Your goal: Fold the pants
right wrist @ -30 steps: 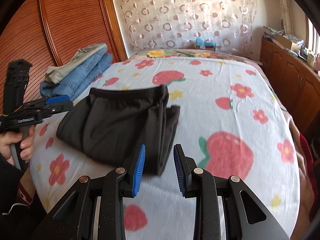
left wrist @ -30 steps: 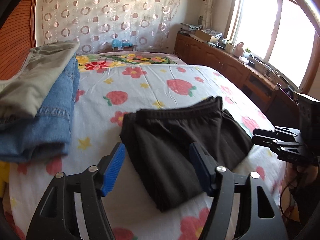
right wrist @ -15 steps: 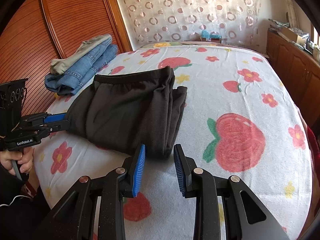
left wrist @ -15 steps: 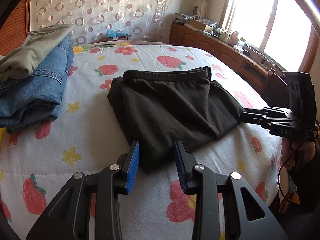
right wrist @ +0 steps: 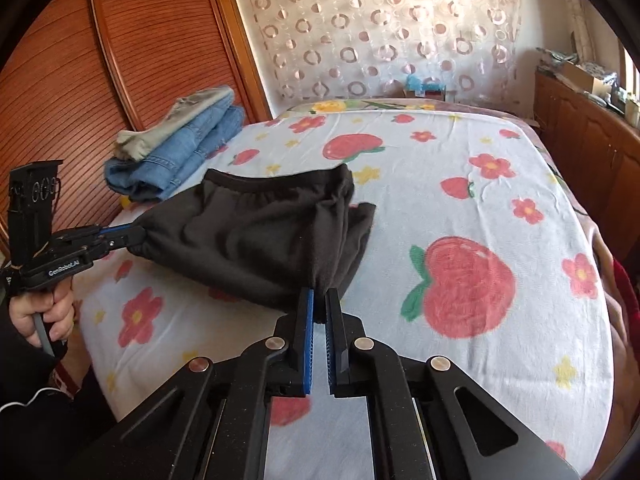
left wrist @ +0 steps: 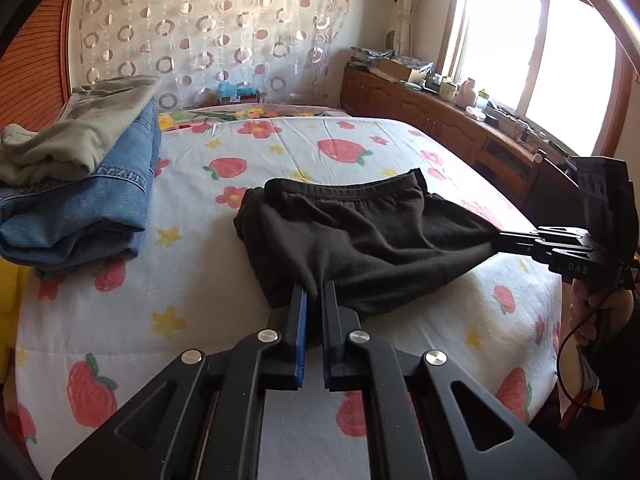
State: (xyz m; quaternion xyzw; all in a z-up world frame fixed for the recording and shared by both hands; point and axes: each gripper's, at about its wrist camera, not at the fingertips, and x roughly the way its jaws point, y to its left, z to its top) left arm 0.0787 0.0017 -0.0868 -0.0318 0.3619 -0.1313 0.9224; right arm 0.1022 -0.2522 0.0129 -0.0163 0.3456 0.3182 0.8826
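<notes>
While the black pants lie folded near the front edge of the bed, we have both claws clamped on them: our left gripper pinches one near corner, our right gripper the other, each with jaws closed tight on cloth. Between the two, the fabric is drawn taut and lifted a little off the sheet. Beyond the pants, to their left and well apart, sits a stack of jeans with a khaki garment on top. A wooden cabinet runs along the right of the bed, under the window. Nothing lies on the pants.
</notes>
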